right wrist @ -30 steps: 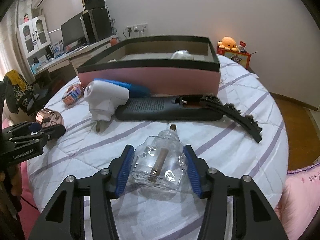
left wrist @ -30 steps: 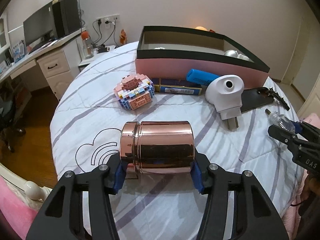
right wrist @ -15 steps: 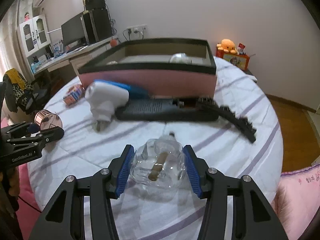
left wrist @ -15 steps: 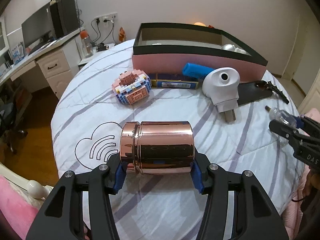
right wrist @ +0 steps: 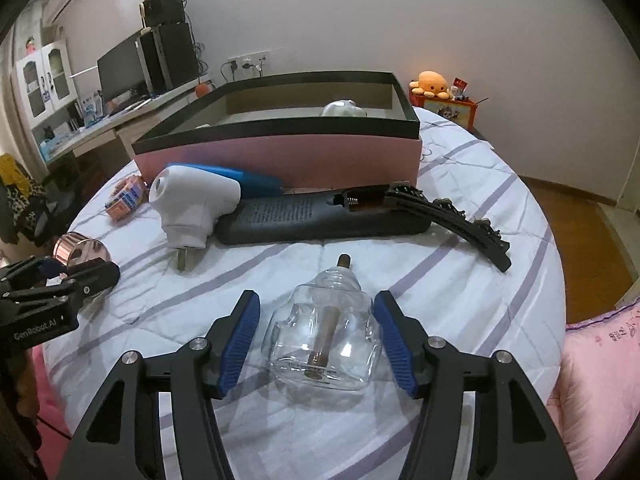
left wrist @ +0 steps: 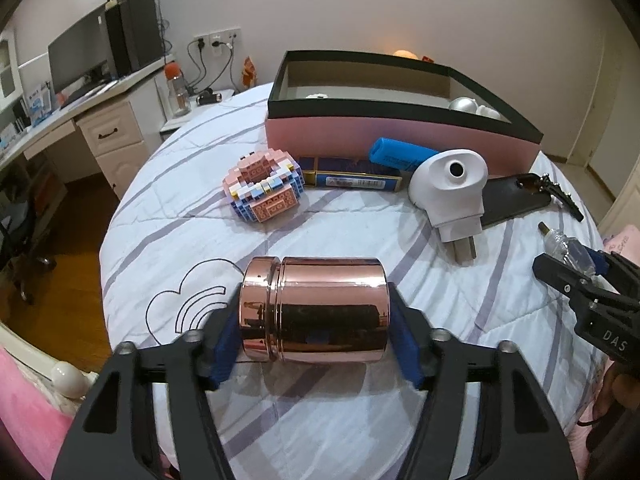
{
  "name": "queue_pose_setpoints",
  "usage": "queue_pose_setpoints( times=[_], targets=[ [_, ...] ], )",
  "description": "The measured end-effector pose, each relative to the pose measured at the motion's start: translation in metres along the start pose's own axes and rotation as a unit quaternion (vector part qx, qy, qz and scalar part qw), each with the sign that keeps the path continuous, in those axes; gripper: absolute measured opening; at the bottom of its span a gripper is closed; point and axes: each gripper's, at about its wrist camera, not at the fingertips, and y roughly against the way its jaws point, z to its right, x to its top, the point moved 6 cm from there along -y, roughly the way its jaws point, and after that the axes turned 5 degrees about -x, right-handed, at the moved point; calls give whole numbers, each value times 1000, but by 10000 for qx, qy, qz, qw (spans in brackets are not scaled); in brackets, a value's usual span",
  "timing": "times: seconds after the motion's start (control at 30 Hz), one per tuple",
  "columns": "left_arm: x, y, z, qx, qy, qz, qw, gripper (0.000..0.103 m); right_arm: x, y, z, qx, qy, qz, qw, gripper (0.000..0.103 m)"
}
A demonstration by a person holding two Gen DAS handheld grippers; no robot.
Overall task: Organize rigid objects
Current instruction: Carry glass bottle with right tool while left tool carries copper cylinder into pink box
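My left gripper (left wrist: 314, 334) is shut on a rose-gold metal canister (left wrist: 314, 314), held sideways above the striped bed cover. My right gripper (right wrist: 316, 338) stands open around a clear glass bottle (right wrist: 324, 336) that lies on the cover, with gaps on both sides. The pink box with a black rim (left wrist: 400, 134) stands at the back, with a few items inside. The right gripper also shows at the right of the left wrist view (left wrist: 576, 272); the left gripper shows at the left of the right wrist view (right wrist: 60, 276).
In front of the box lie a block-built toy (left wrist: 264, 192), a blue tube (left wrist: 400, 154), a flat blue-gold box (left wrist: 352, 178), a white plug-in device (left wrist: 450, 190), a dark flat case (right wrist: 320, 218) and a black hair clip (right wrist: 452, 216). A desk (left wrist: 80, 120) stands left.
The right gripper's jaws have opened off the glass bottle, which now lies on the cover. The left gripper still holds the canister and has drawn back slightly.
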Motion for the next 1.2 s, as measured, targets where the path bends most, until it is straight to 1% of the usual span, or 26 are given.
queue_pose_setpoints(
  times=[0.03, 0.07, 0.17, 0.23, 0.33, 0.57, 0.77, 0.9, 0.97, 1.07, 1.2],
  targets=[
    [0, 0, -1, -26, 25, 12, 10000, 54, -1, 0, 0, -9, 39, 11, 10000, 54],
    [1, 0, -1, -51, 25, 31, 10000, 54, -1, 0, 1, -52, 105, 29, 9999, 52],
    [1, 1, 1, -30, -59, 59, 10000, 54, 0, 1, 3, 100, 179, 34, 9998, 52],
    [1, 3, 1, -75, -36, 77, 9999, 54, 1, 4, 4, 116, 215, 67, 9997, 52],
    [3, 9, 1, -73, -40, 139, 9999, 54, 8, 15, 4, 161, 230, 257, 9993, 52],
    [14, 34, 5, -144, -91, 435, 9989, 54, 27, 38, -1, 274, 320, 642, 9970, 52],
    [23, 53, 4, -122, -46, 676, 9976, 54, 34, 45, -5, 358, 354, 746, 9959, 52],
    [35, 72, 4, -94, -19, 943, 9955, 54, 42, 59, -7, 408, 382, 951, 9939, 52],
    [39, 82, 5, -75, -50, 1076, 9942, 54, 50, 70, -9, 397, 411, 1150, 9917, 52],
    [49, 101, 6, -50, -9, 1411, 9900, 54, 62, 85, -13, 437, 436, 1387, 9884, 52],
    [60, 119, 9, 5, -113, 1658, 9861, 54, 77, 103, -16, 480, 537, 1656, 9836, 52]
  ],
)
